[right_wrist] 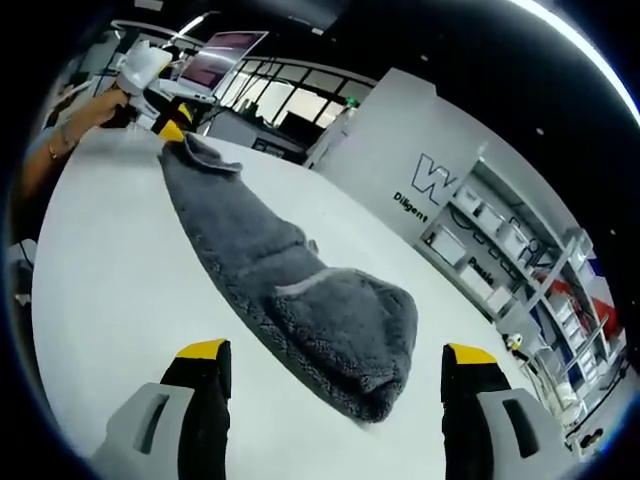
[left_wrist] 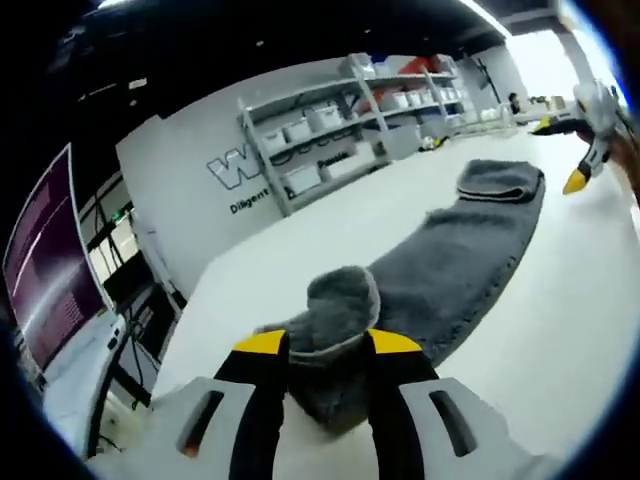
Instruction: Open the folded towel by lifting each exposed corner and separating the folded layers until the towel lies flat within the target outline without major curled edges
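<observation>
White table (right_wrist: 110,300), shelving behind. Grey towel (right_wrist: 300,290) stretched long across it, soft, floppy, light; best pinched at corners. Left gripper (left_wrist: 325,350) clamps one end; right gripper (right_wrist: 335,365) jaws spread, straddling the folded end.

Grey plush towel (right_wrist: 300,290), stretched in a long strip, both ends bunched, on white table (right_wrist: 110,300)

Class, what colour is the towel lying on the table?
Dark grey; the towel shows best in the right gripper view.
</observation>
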The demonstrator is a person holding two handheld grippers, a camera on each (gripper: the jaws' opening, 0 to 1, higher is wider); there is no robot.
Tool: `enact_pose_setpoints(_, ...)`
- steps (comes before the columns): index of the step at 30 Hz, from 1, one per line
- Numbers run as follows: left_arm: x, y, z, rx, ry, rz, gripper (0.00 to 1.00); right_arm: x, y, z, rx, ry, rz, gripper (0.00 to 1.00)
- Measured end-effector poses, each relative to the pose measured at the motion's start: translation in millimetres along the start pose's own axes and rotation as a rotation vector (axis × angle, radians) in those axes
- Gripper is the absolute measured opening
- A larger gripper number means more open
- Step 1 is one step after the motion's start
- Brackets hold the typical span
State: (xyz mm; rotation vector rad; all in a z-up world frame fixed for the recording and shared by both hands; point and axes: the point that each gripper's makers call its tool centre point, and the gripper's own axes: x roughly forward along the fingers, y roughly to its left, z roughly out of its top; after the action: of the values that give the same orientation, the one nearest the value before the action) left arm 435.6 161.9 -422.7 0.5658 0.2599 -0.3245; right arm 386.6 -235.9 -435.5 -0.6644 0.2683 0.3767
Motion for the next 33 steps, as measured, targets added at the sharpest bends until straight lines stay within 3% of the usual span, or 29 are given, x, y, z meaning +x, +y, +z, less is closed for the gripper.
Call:
enact_pose_setpoints(3, 7, -9.1, 1.9, 0.081, 0.031, -0.058, 0.29, 0, 3, -2.3, -0.005, 0.009, 0.015, 0.87)
enact_pose_setpoints(7, 13, -16.8, 0.0, 0.127, 0.072, -0.098, 0.27, -1, 3, -4.9, 0.000, 0.013, 0.013, 0.87)
enact_pose_setpoints(9, 18, -21.1, -10.7, 0.147, 0.139, -0.130, 0.27, -1, 3, -6.0, 0.000, 0.016, 0.010, 0.87)
enact_pose_setpoints(11, 20, -19.8, -18.3, 0.169, 0.183, -0.124, 0.25, -1, 3, -6.6, 0.001, 0.017, 0.010, 0.87)
enact_pose_setpoints(13, 20, -10.5, -19.1, 0.189, 0.190, -0.057, 0.20, -1, 3, -8.2, -0.001, 0.022, 0.014, 0.87)
enact_pose_setpoints(14, 20, -10.6, -20.5, 0.186, 0.197, -0.056, 0.17, -1, 4, -9.6, -0.003, 0.028, 0.017, 0.87)
enact_pose_setpoints(19, 19, -10.4, -31.5, 0.134, 0.230, -0.076, 0.03, -1, 2, -12.8, -0.003, 0.038, 0.012, 0.87)
enact_pose_setpoints(25, 14, 3.9, -30.0, 0.027, 0.172, -0.015, 0.02, -2, 1, -11.8, -0.006, 0.038, 0.005, 0.87)
enact_pose_setpoints(31, 3, 29.0, -38.8, -0.138, 0.134, 0.087, 0.02, -1, 2, -9.0, -0.013, 0.036, 0.008, 0.87)
enact_pose_setpoints(33, 0, 35.6, -48.7, -0.161, 0.160, 0.106, 0.02, 0, 2, -8.2, -0.015, 0.036, 0.009, 0.87)
